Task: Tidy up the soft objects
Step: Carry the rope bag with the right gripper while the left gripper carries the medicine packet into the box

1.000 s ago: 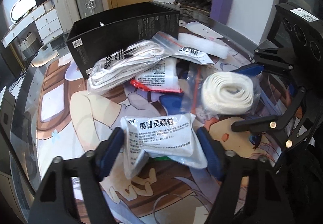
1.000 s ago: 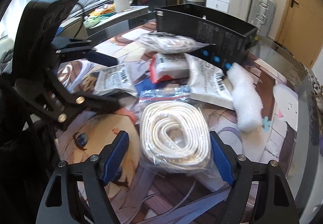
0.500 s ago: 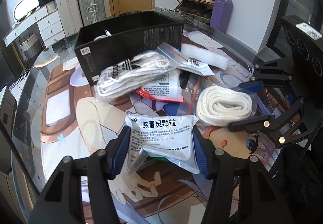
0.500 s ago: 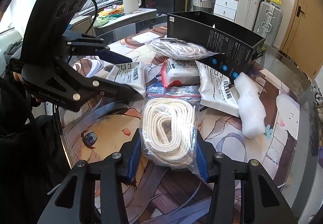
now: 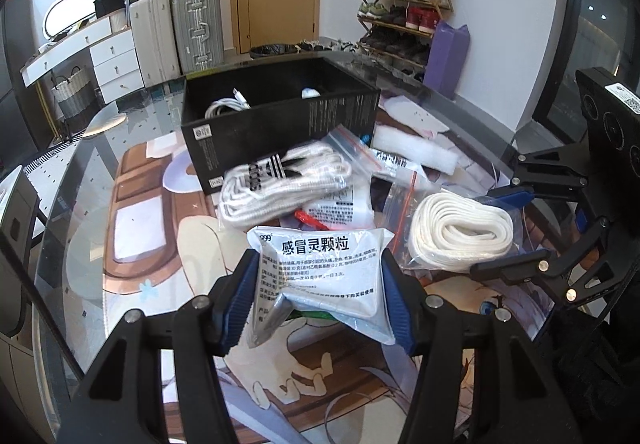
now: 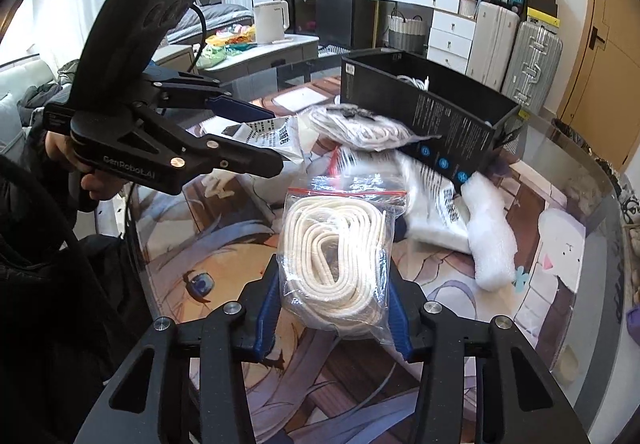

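Two tools are closed on soft packets above the bench (image 5: 92, 180). The left tool (image 5: 320, 298) is clamped by its blue pads on a white medicine sachet (image 5: 320, 268), which is printed "999" and "感冒灵颗粒" above lines of smaller text too fine to be read. The right tool (image 6: 334, 304) is clamped on a clear zip bag of coiled white cord (image 6: 340, 252), sealed with a red strip along its top; the same bag is seen at the right of the left wrist view, held between the other tool's fingers.

One more clear bag of white laces (image 5: 280, 180), marked "adidas" with the trefoil, is propped against the black box (image 5: 280, 116). A red-edged white packet (image 5: 340, 204) with small black print is partly covered by that bag and by the sachet. The box stands open at the far side of the bench, with a white cable seen inside; a QR code is printed on its near wall and three blue round icons on the wall facing the right wrist camera. "GenRobot.AI" is read on the left tool's side (image 6: 128, 168), gripped by a hand (image 6: 64, 160). One white foam piece (image 6: 488, 236) lies beside the box. The bench is covered by a cartoon-print mat.
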A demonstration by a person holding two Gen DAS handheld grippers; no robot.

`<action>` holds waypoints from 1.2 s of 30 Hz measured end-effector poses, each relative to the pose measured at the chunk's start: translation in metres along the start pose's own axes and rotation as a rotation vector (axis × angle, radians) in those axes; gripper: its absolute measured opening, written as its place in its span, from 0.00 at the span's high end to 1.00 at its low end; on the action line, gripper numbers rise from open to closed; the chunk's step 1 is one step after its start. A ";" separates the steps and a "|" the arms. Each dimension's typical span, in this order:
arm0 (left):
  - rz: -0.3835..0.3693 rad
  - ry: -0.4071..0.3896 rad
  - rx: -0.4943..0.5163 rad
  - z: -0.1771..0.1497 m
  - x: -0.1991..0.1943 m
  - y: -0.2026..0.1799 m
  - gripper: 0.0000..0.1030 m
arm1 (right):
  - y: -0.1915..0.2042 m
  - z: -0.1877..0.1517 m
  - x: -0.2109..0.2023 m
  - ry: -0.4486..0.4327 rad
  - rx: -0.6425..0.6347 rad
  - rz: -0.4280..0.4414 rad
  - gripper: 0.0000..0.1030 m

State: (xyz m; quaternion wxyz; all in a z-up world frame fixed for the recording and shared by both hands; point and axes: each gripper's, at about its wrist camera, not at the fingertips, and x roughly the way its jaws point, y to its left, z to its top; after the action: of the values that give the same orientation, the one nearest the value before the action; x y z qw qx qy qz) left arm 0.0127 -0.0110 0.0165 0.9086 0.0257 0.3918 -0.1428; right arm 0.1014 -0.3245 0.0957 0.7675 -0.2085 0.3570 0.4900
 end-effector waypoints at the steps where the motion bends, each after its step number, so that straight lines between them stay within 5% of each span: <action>1: 0.000 -0.005 -0.002 0.001 -0.001 0.000 0.44 | 0.000 0.001 -0.003 -0.009 -0.001 0.000 0.55; 36: 0.088 -0.213 -0.137 0.027 -0.023 0.022 0.44 | -0.028 0.030 -0.040 -0.259 0.195 -0.135 0.55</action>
State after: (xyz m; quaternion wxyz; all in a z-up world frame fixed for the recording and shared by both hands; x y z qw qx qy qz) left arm 0.0231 0.0114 0.0504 0.9500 -0.0347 0.3004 -0.0774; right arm 0.1261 -0.3407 0.1443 0.8548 -0.0920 0.2861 0.4231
